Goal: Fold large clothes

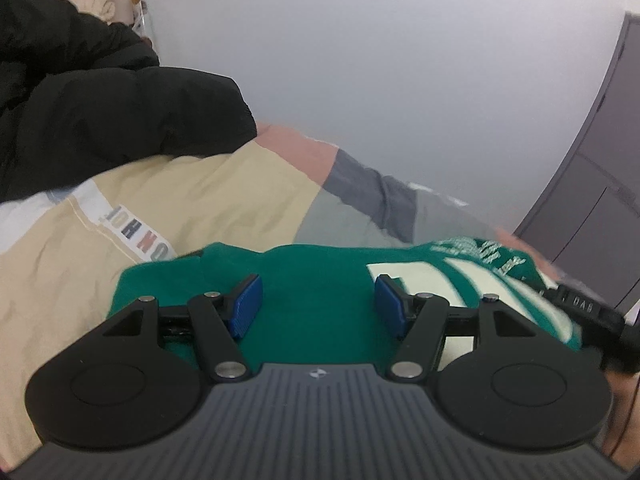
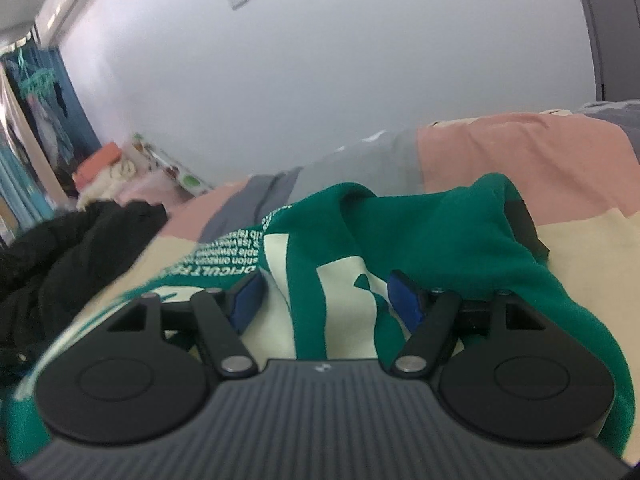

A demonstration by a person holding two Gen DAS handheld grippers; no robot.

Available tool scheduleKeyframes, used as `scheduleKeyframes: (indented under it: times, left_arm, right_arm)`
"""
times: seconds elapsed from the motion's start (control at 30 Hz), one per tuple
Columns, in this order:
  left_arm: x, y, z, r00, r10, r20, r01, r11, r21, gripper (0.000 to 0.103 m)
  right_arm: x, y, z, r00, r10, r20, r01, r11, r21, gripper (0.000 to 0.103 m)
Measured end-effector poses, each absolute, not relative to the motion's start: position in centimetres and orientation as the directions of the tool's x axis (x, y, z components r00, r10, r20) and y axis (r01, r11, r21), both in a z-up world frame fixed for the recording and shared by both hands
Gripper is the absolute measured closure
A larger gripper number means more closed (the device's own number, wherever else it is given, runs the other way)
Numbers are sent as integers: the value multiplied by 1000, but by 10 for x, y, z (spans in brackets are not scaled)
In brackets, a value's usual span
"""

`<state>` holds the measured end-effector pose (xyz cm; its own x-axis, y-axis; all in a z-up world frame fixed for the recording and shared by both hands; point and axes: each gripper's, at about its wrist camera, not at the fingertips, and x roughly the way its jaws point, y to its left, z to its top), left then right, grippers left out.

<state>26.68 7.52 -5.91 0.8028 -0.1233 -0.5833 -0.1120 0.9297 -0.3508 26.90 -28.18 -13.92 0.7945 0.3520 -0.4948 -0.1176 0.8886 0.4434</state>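
Two hand-held grippers hang low over a green sweatshirt [image 1: 312,280] spread on a bed, with the fold apparently at its start or between passes. The left gripper [image 1: 318,300] has its blue-padded jaws wide apart and empty, plain green cloth filling the gap between them; the right gripper [image 2: 326,300] is likewise spread wide and holds nothing, its pads framing a cream-and-green printed panel. In the right wrist view the sweatshirt [image 2: 420,240] is rumpled, a hump of cloth with a dark opening, perhaps a cuff or neck, rising at 1 o'clock. By this reading the next move calls for each gripper to close on an edge or seam of the garment, lift, and carry it across, since no cloth is yet gripped. White lettering on the sweatshirt runs upside down at 10 o'clock in the right view; a fragment like "DFICULT" shows, the smaller lines too blurred to read. At 3 o'clock in the left view a black object carries letters that look like "DAS", unclear. Farther off at 9 o'clock, a strip on the patchwork bedcover [image 1: 200,200] bears coloured letters, roughly "JOHN HOL", inverted. Beyond lie a black jacket [image 1: 100,100] at 10 o'clock and a white wall [image 1: 380,80].
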Motion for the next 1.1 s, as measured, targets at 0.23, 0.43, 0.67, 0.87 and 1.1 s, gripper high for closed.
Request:
scheduleKeyframes:
  times: [0.23,0.43,0.67,0.87,1.1]
  left_arm:
    - [214,67,-28,826,-234,-513,-57,870,-489,31]
    - [158,47,-32,777,-352,-522,-49,792,-608,22]
    - [153,47,-76,697,-463,-547,-198,609,-768,14]
    - [158,77,-120,729,-479,-488,-335,373,-865,16]
    - [160,90,-119,766,-406,-499,-359,374,-855,51]
  right_arm:
    - [222,-306,-113,816,345,-464,-64,852,520,33]
    - [178,-316,-90,822,346,-452,-3,797,604,31]
    - [149,-328,-108,762,432,-482,108,649,753,17]
    - [172,-337,-154,716,526,-459,214,460,862,17]
    - [194,-341,-164,745,536,-398,160,435,886,42]
